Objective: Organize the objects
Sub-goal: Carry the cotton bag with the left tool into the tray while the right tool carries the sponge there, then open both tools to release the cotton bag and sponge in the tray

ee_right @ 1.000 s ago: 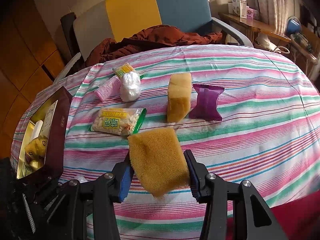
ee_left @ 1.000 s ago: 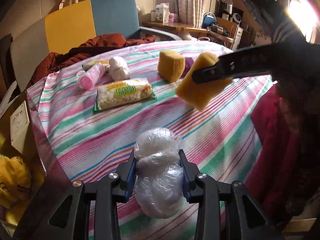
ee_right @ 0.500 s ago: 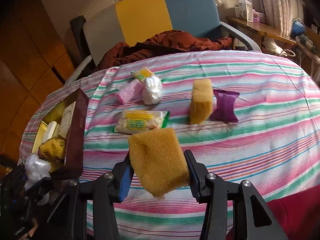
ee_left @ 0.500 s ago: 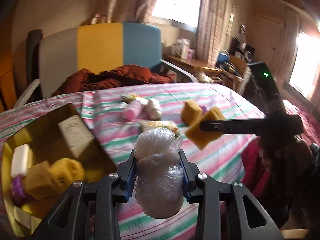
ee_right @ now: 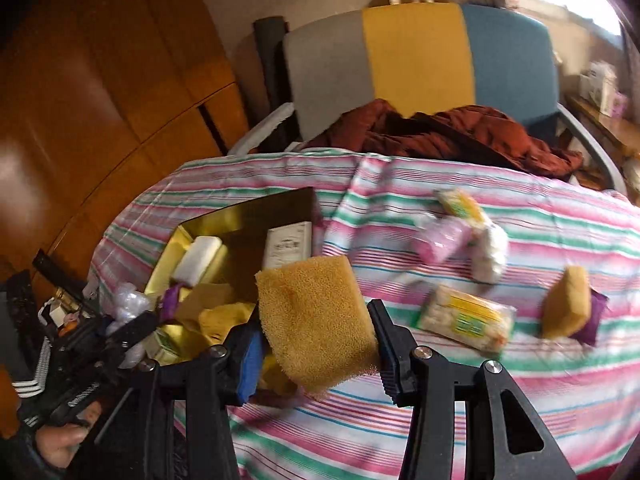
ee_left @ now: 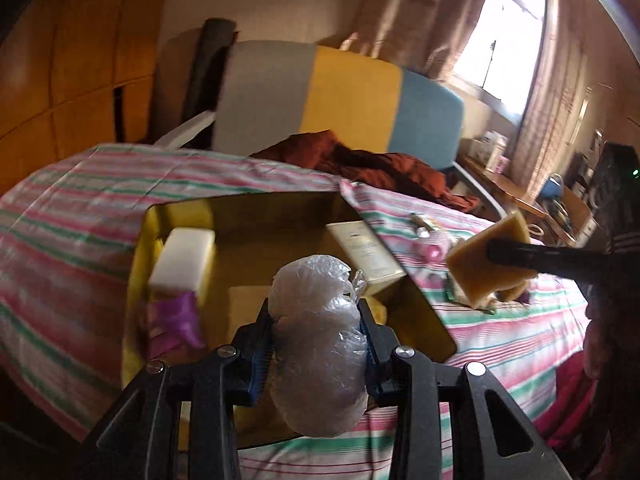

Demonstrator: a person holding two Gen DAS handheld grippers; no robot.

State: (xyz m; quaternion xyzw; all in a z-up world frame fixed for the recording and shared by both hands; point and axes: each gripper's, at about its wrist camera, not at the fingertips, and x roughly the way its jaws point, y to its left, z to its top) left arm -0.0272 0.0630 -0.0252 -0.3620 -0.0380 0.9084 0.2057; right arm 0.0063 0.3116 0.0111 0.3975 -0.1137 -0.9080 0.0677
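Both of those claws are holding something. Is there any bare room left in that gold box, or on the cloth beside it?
The gold box is crowded near the left gripper: purple wrapper, white block, yellow items. Bare gold floor shows at the far end, between the white block and the leaning card. The striped cloth lies bare in front of the snack packet.

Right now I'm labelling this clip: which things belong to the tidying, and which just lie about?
Job: plastic-wrapped bundle in left gripper, sponge in right gripper, gold box, snack packet.
Lying about: chair, brown coat.
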